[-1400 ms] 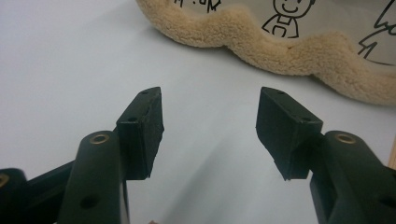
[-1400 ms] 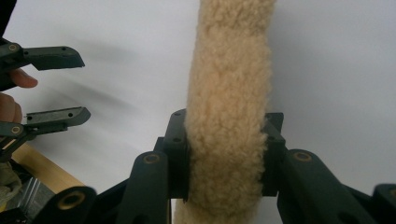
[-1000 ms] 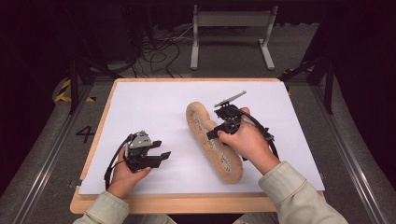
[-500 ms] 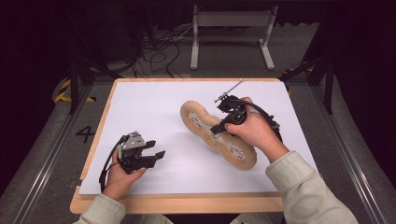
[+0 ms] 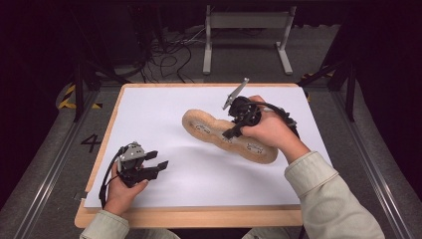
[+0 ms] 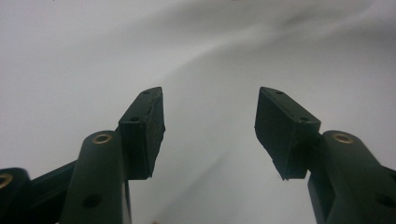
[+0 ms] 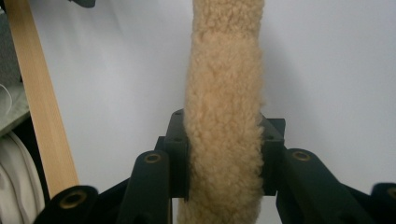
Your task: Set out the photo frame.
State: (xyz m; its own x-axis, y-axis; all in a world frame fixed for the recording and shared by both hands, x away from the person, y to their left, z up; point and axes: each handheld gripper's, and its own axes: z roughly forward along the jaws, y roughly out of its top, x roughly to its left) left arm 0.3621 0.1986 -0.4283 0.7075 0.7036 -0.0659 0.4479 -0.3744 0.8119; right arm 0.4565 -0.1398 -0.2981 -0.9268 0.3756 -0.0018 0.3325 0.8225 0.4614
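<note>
Toward the right half of the bench (image 5: 149, 97), between its middle and the right edge, lay the insole (image 5: 226, 134): a long tan fleece piece running aslant, one rounded end pointing to the far-left corner and the other to the near-right. Dark markings showed on its upper face, too small for us to read. We saw the right hand-held gripper (image 5: 234, 130) clamped on the insole near the middle of its length. In the right gripper view the fleece (image 7: 224, 107) was squeezed between the two black pads and rose away from them as a narrow edge-on strip, so at the grip the piece seemed pinched by its edge and partly lifted, though we could not tell how much of it was clear of the sheet. The right hand (image 5: 266, 132) hid the stretch just behind the grip.

Near the front-left corner sat the left hand-held gripper (image 5: 158, 160), its jaws spread wide with nothing between them; the left gripper view showed bare white sheet past its pads (image 6: 144, 130).

We judged the step in hand to be moving or turning the insole by a one-sided grip. The next move, we thought, called for a steady pinch on soft, yielding fleece, a placing that kept the piece inside the right edge, and perhaps the idle left hand-held gripper coming across to take the free end.
</note>
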